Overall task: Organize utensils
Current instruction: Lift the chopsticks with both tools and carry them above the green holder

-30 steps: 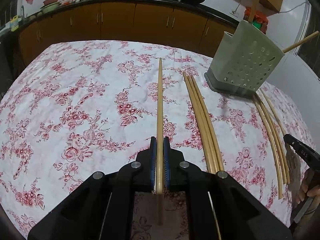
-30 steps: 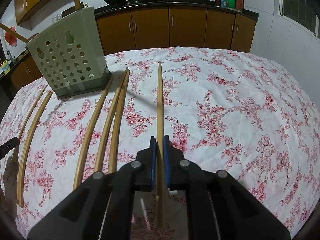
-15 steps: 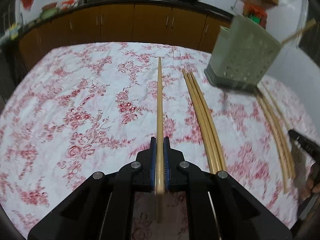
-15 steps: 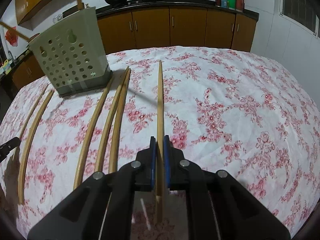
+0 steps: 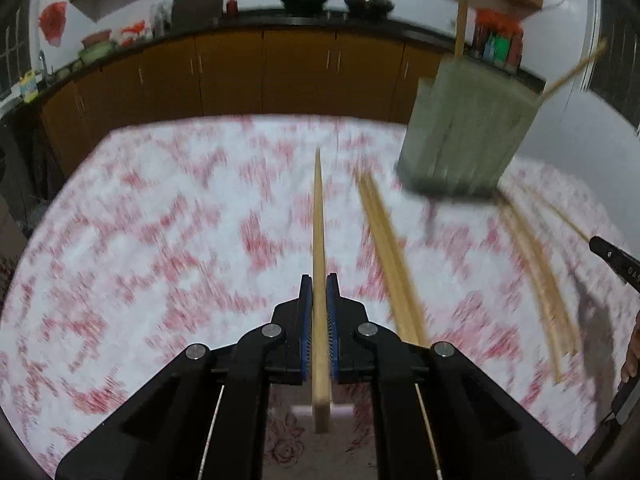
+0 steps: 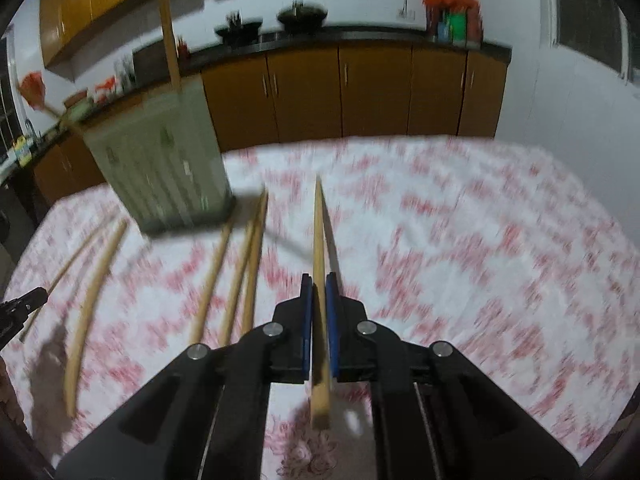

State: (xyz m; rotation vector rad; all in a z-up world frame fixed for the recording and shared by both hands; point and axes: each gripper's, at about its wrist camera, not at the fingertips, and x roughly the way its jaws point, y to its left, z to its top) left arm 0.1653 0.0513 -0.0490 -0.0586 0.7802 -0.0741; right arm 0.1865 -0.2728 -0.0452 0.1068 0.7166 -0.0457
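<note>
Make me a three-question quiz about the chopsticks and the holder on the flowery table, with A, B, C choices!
1. Where is the holder?
A. on the table
B. on the kitchen counter
C. on the floor

2. How many chopsticks stick out of the holder's top?
A. none
B. two
C. five

3. What is the right hand-held gripper doing?
A. open and empty
B. shut on a chopstick
C. shut on a spoon

Answers:
1 A, its base sits on the flowery tablecloth, beside the loose chopsticks.
2 B, one upright chopstick and one leaning chopstick poke out.
3 B, its blue pads press on a held chopstick; the left hand-held gripper grips another chopstick the same way.
</note>
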